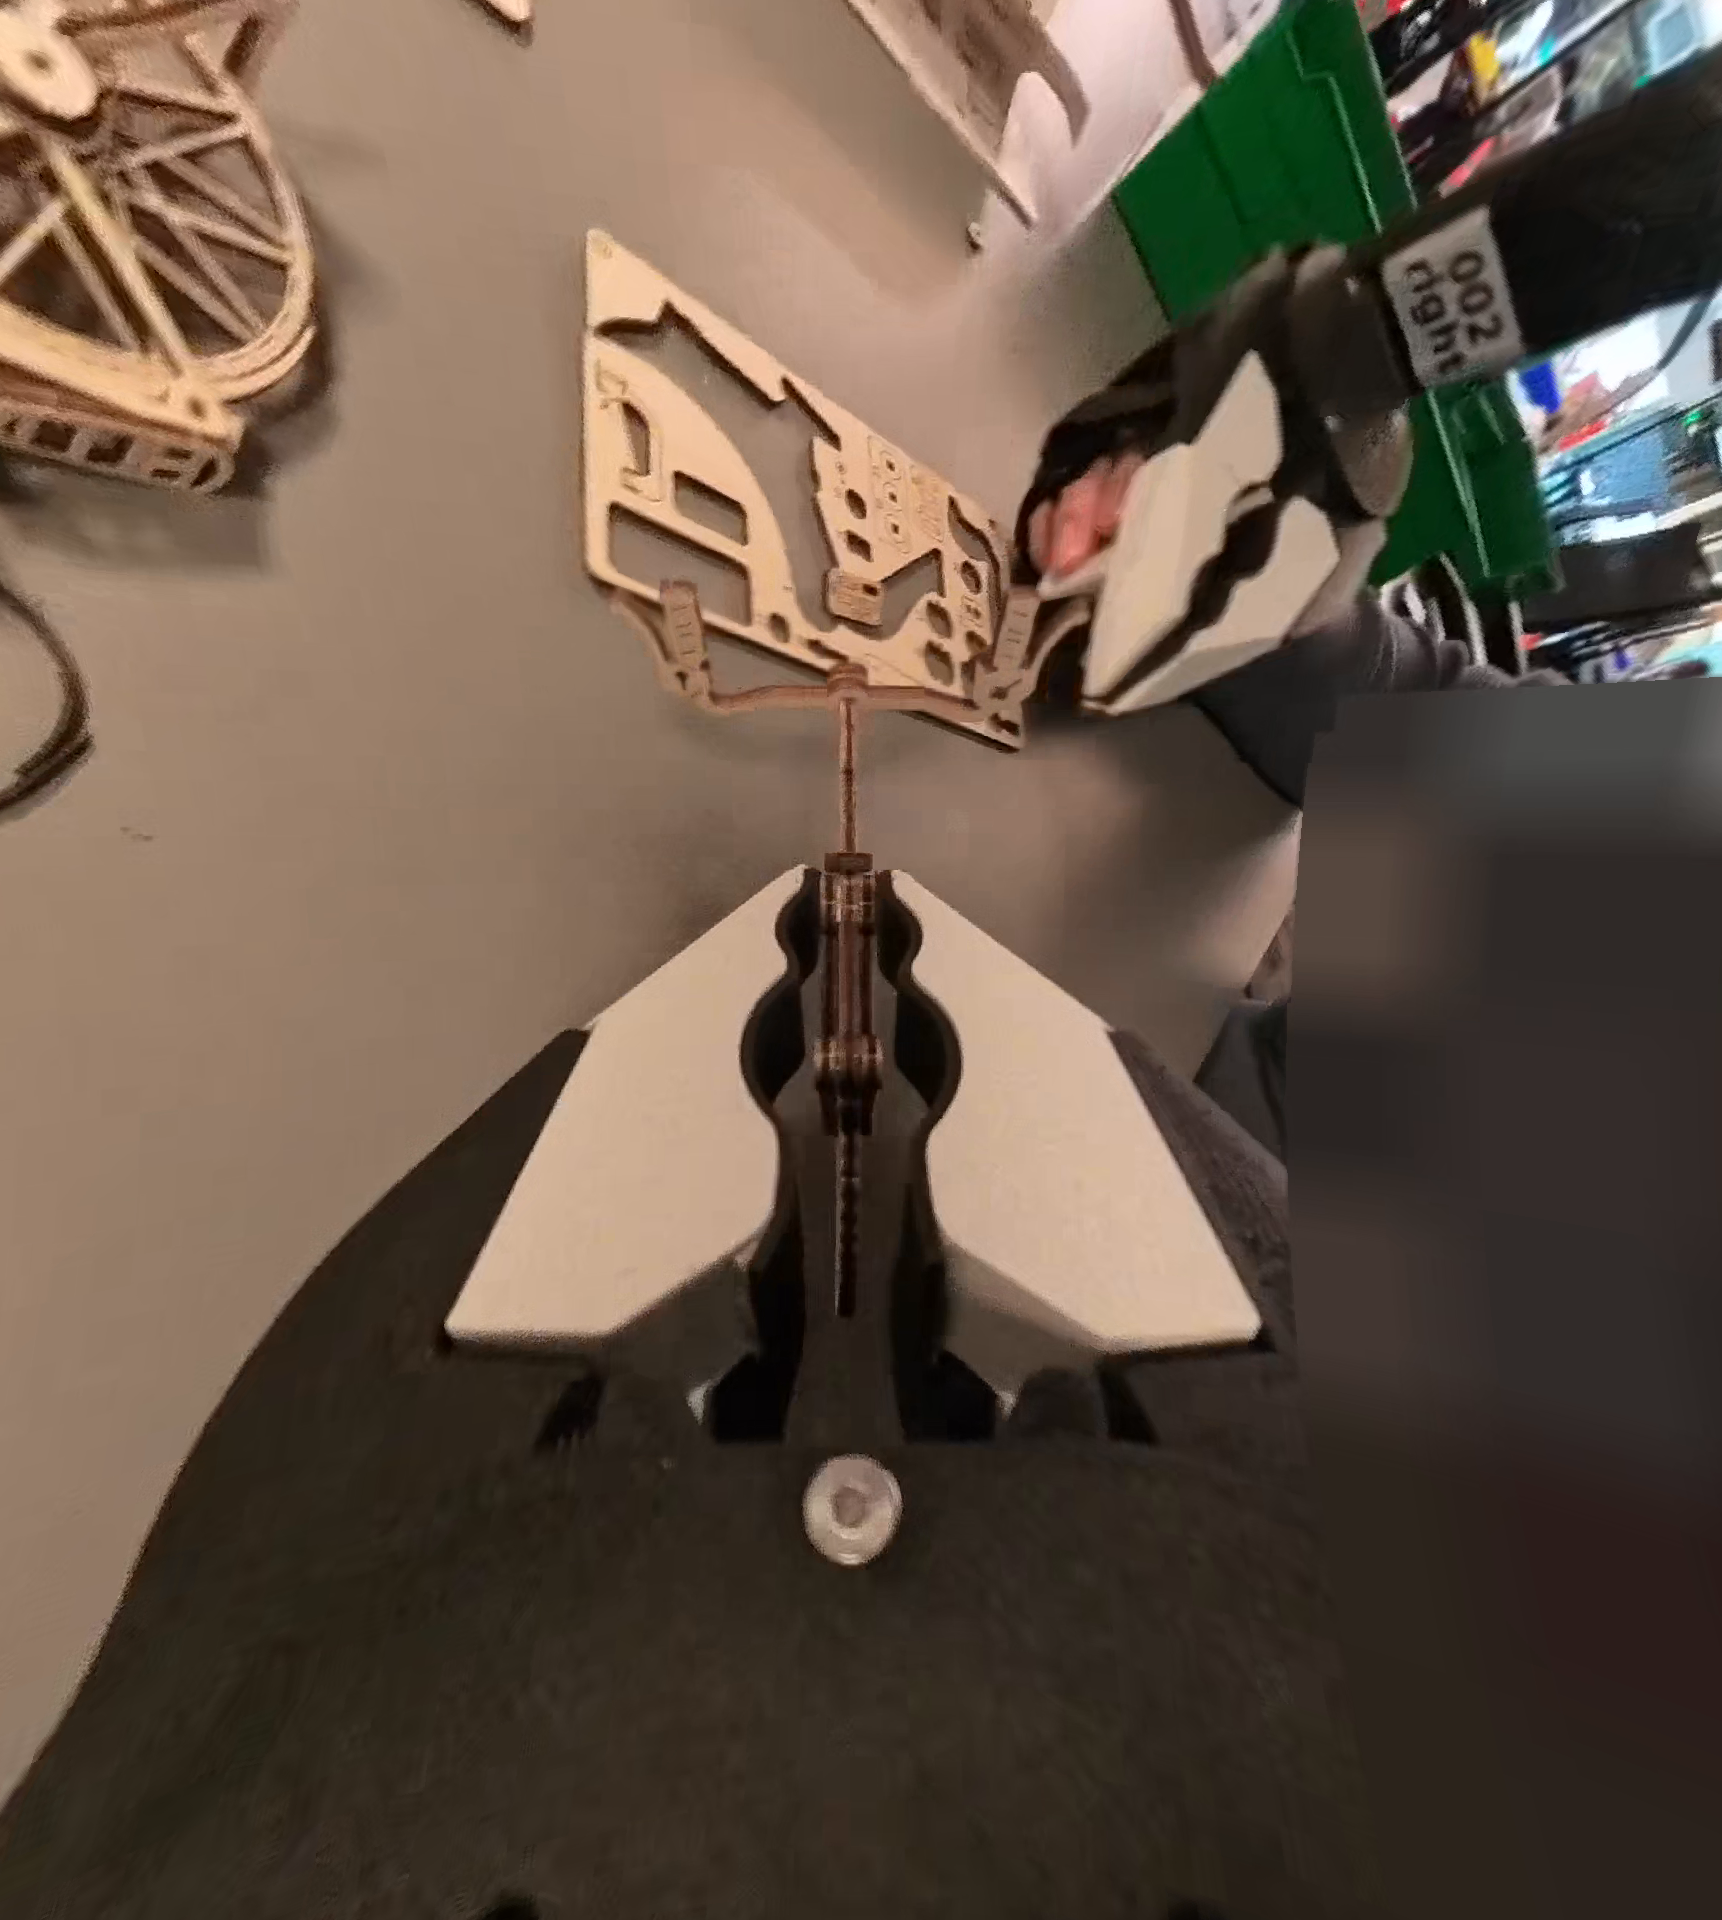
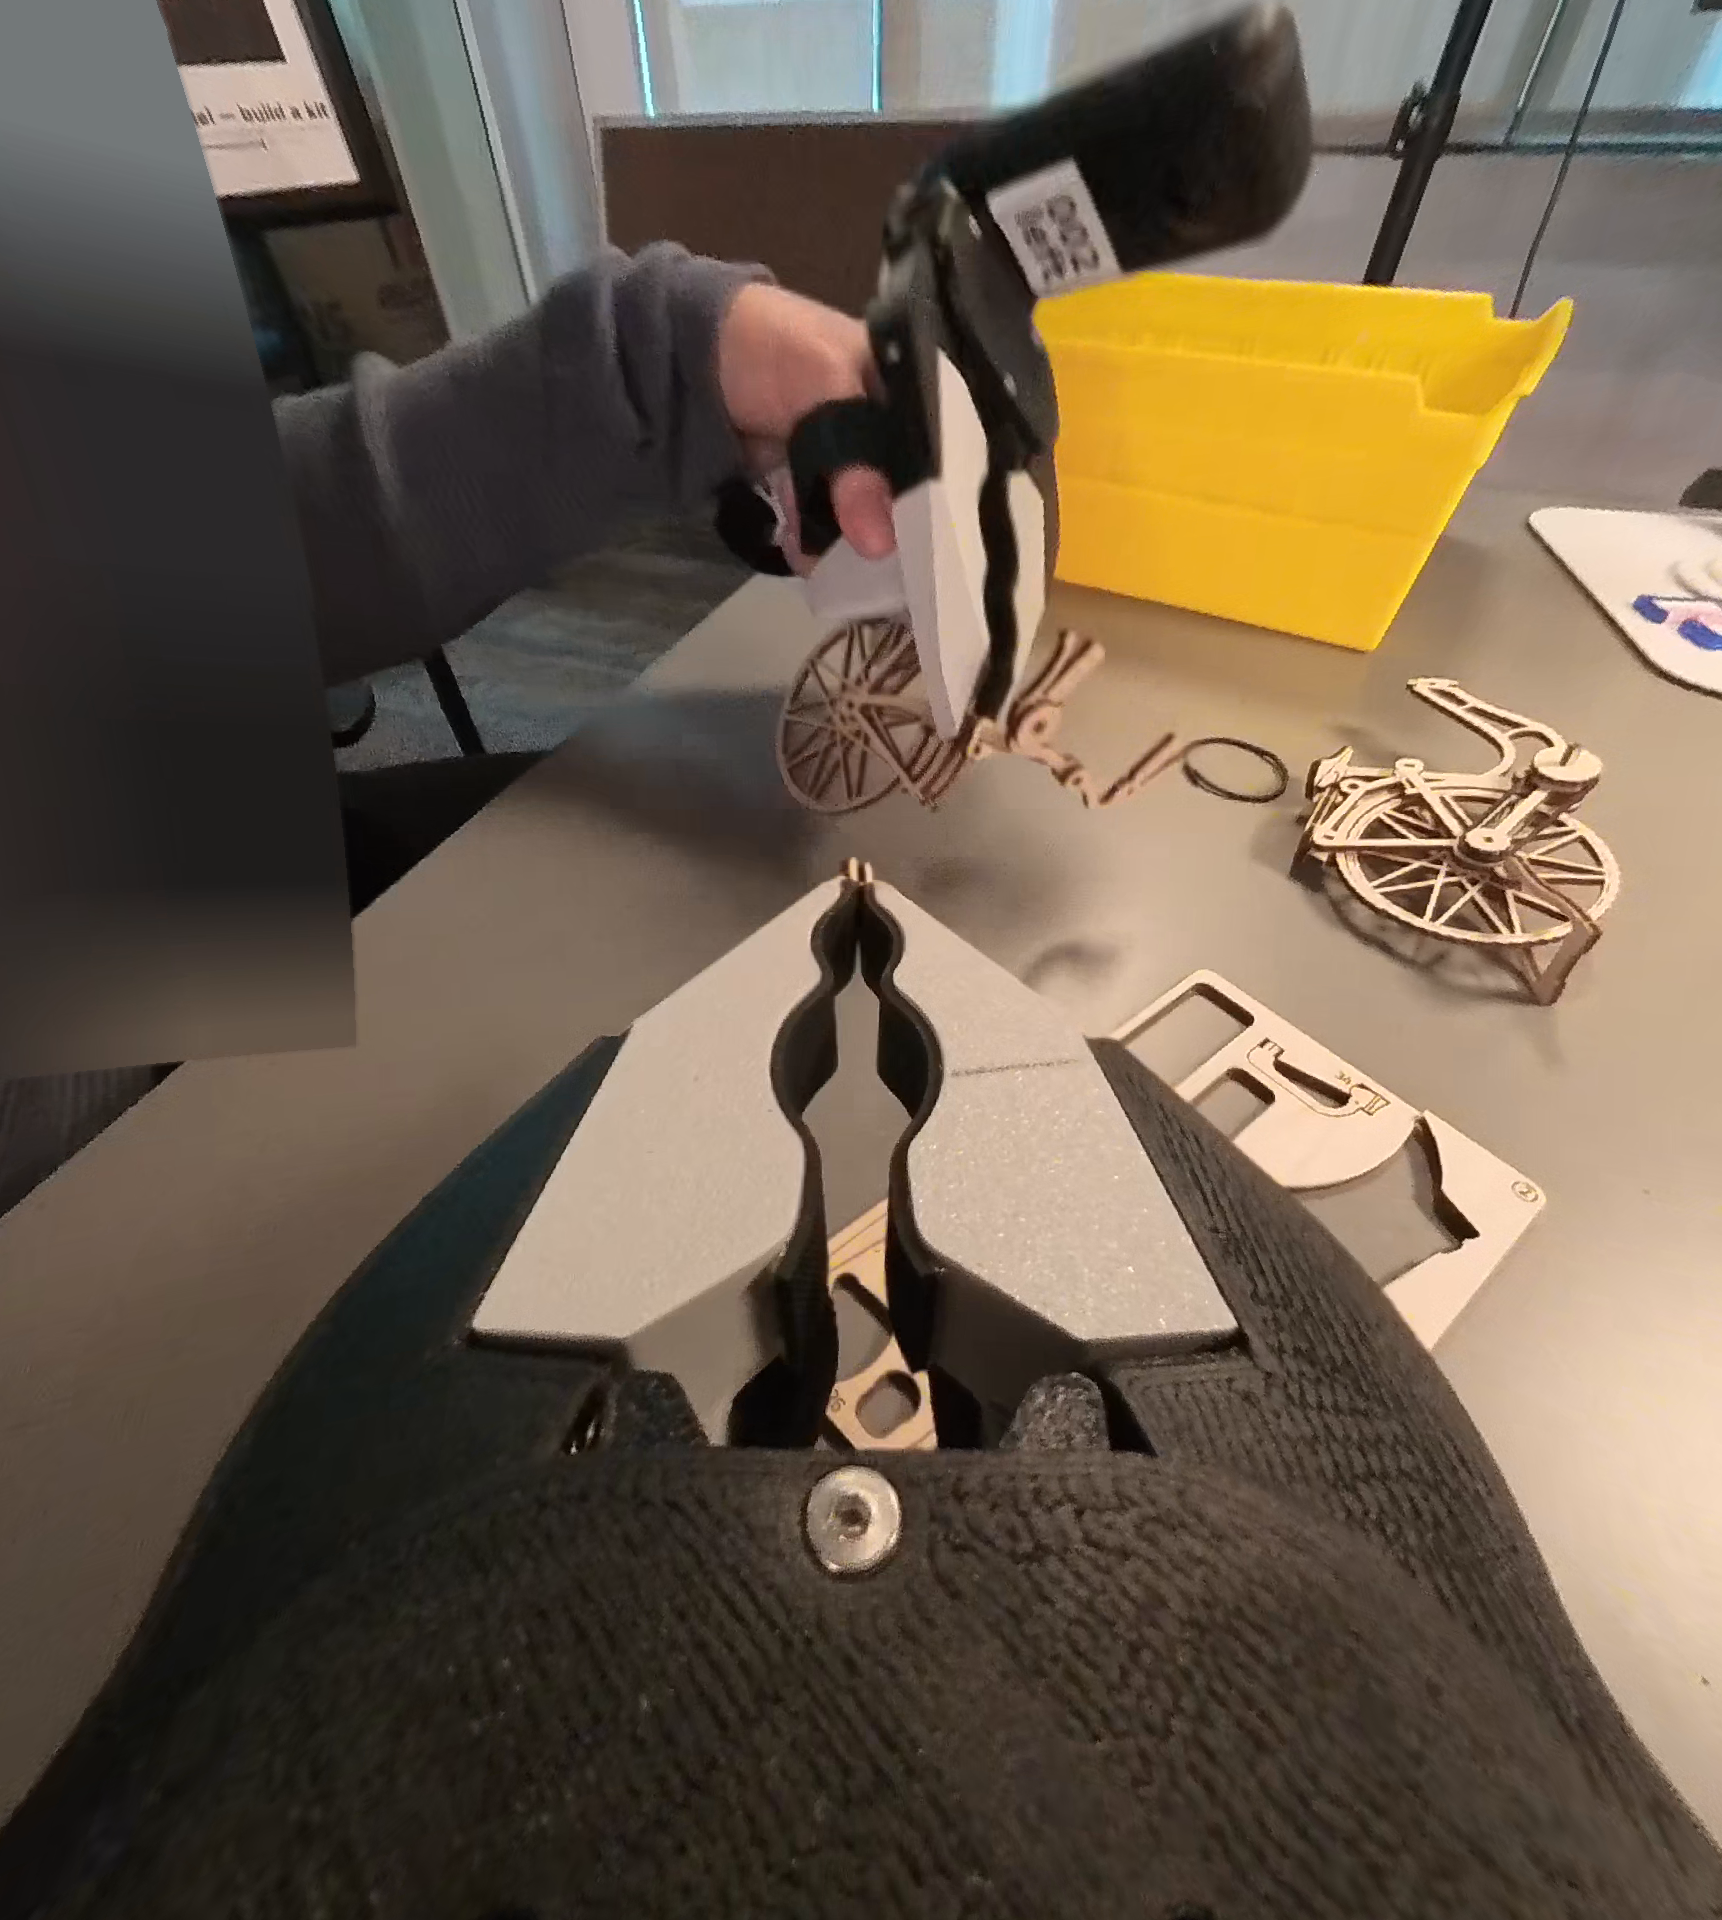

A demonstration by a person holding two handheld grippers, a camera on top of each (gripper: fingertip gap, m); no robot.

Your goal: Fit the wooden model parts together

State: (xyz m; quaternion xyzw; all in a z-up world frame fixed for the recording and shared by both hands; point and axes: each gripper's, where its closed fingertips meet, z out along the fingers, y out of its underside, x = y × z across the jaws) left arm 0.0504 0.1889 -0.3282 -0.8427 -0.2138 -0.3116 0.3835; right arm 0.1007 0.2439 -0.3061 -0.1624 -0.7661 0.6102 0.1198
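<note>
Left wrist view shows left gripper fingers pinching the handlebar assembly; right gripper pinches a small wooden part, risking a snapped stem.

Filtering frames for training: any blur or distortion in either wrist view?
Left wrist view: right gripper and wooden wheel assembly motion-smeared; left gripper and its held wooden part sharp; fisheye bends the edges. Right wrist view: left gripper blurred, right gripper and tabletop crisp.
</note>
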